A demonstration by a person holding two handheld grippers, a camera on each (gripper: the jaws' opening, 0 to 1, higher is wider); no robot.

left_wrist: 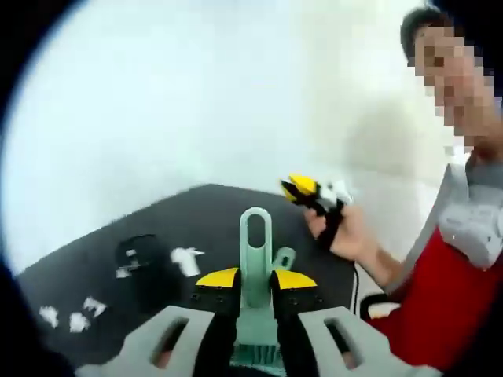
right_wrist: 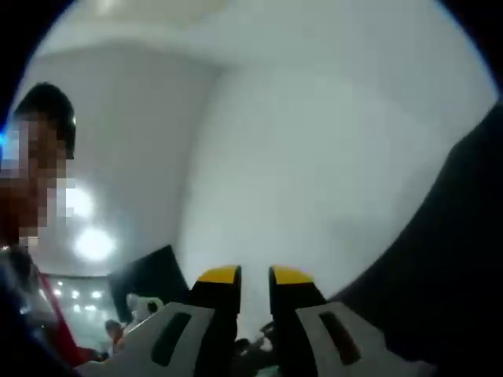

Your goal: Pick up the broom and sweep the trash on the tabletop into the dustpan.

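left gripper [left_wrist: 255,280] clamps the green broom handle [left_wrist: 255,236]; right gripper [right_wrist: 253,276] looks nearly closed, contents unclear; loose grip could twist the broom past paper scraps [left_wrist: 186,260] beyond the fingers

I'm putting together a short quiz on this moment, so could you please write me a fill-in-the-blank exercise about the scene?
1. The left gripper is shut on a pale ____ handle.
2. White scraps of trash lie on the ____ tabletop.
3. The jaw tips of the right gripper are coloured ____.

Missing words: green; black; yellow
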